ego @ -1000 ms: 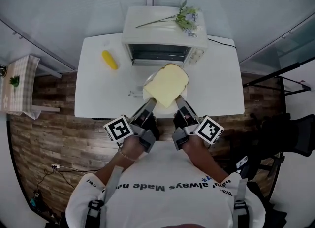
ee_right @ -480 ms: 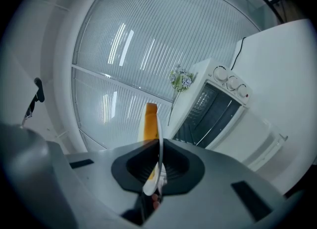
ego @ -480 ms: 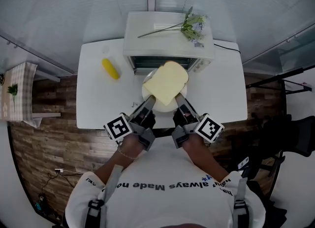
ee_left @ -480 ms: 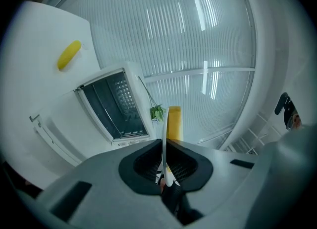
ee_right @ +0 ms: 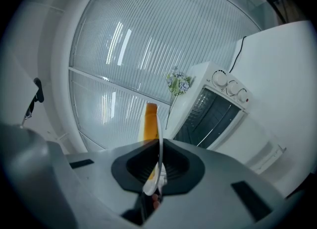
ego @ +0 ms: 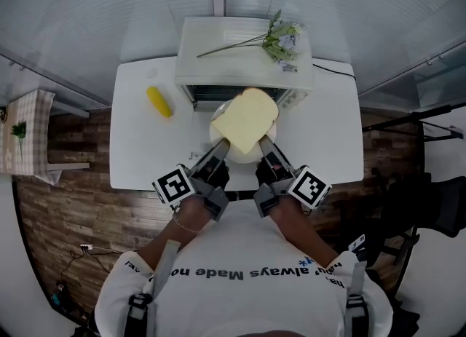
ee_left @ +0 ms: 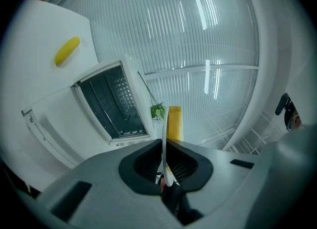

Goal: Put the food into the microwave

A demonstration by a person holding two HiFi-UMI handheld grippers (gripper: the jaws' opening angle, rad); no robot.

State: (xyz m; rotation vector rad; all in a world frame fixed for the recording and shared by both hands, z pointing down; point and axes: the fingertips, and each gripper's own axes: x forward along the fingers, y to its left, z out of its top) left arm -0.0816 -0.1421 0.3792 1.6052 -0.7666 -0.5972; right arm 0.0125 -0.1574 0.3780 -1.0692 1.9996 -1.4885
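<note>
A white plate (ego: pixel 216 123) carries a big pale-yellow slice of bread (ego: pixel 246 119) and hangs above the table, just in front of the white microwave (ego: pixel 245 46). The microwave's dark cavity (ee_left: pixel 111 102) is open, with its door (ee_left: pixel 52 124) folded down. My left gripper (ego: pixel 220 152) is shut on the plate's near left rim. On the near right rim my right gripper (ego: pixel 265 146) is shut too. Each gripper view shows the plate edge-on (ee_left: pixel 165 146) (ee_right: pixel 159 146) between the jaws, with the bread (ee_left: pixel 174 123) (ee_right: pixel 150 120) on it.
A yellow corn cob (ego: pixel 159 101) lies on the white table (ego: pixel 138 153) left of the microwave. A sprig of flowers (ego: pixel 273 37) rests on the microwave's top. Control knobs (ee_right: pixel 228 85) sit on its right side. Wooden floor surrounds the table.
Both grippers have carried the plate with the bread away from me; its far edge now overlaps the microwave's front opening.
</note>
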